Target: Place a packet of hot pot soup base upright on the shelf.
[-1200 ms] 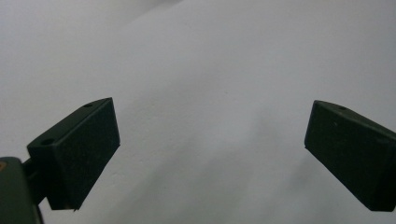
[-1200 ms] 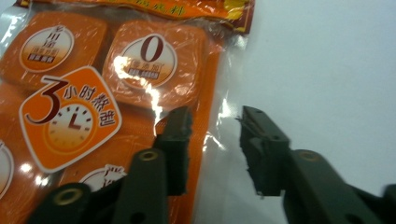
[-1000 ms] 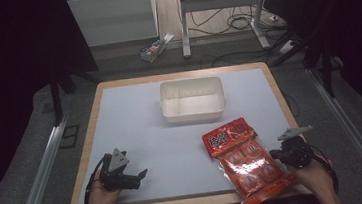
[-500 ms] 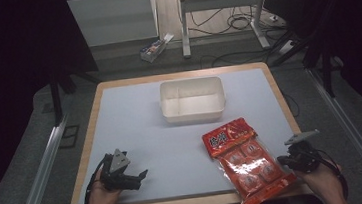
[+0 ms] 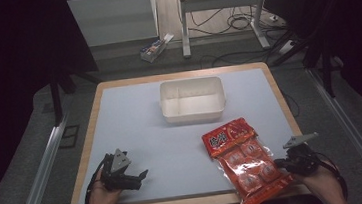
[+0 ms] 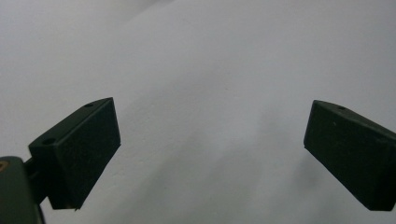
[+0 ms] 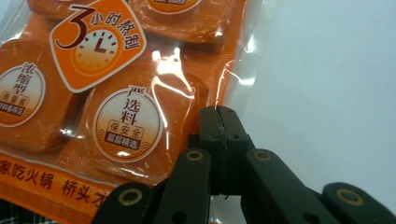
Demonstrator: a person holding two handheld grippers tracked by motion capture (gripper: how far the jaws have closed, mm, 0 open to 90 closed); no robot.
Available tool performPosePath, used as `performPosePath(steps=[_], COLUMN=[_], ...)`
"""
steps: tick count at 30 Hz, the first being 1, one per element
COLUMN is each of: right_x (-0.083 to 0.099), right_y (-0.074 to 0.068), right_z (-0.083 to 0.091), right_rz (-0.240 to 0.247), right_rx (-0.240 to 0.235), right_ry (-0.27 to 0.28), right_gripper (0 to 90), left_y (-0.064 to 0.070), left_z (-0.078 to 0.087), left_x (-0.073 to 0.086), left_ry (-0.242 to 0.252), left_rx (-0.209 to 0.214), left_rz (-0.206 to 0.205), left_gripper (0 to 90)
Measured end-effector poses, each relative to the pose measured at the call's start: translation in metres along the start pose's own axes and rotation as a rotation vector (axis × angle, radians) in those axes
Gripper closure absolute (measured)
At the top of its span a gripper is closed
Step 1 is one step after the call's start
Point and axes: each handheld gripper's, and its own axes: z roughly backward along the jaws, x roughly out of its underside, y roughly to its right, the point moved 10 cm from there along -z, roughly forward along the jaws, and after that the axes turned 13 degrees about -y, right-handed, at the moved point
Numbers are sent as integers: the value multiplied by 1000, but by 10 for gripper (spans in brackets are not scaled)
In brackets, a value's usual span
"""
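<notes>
- A pale blue-grey table top with a light wooden rim (image 5: 134,111) fills the middle of the high view; around it lie a dark grey floor, metal rails at both sides, and cables beyond the far edge.
- A small printed carton (image 5: 156,48) lies on the floor past the table.
- A cream plastic two-compartment tray (image 5: 192,100) stands on the far half of the table, well apart from both hands.
- The red-orange clear plastic packet of round portions (image 5: 245,161) lies flat on the near right of the table, its near end reaching over the wooden rim.
- The left gripper (image 5: 137,179) rests low over bare table at the near left, held in the person's hand; its jaws stand wide apart, with nothing between them.
- The right gripper (image 7: 219,122) sits at the packet's right edge near the table's near right corner; its jaws are pressed together, with the packet's clear margin running in at their tips, apparently pinched.
- The right gripper view shows the packet's printed white labels and a clock badge, which the high view leaves too small to read.
- The left gripper view shows plain table surface between its two black pads (image 6: 86,147).
</notes>
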Motion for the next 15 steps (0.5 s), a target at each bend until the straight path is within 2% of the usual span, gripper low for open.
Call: performPosePath(steps=[8,15], right_x=[3,3], right_y=[-14,-24], right_z=[-1,-2], right_rz=[47,90], right_rx=[-68,-109], right_ry=[-6,-12], right_gripper=[894,894], left_y=[1,1], left_z=[-1,-1], left_x=[0,0], left_ry=[-1,-6], left_rx=[-1,-4], left_rz=[-1,-5], left_gripper=[33,33])
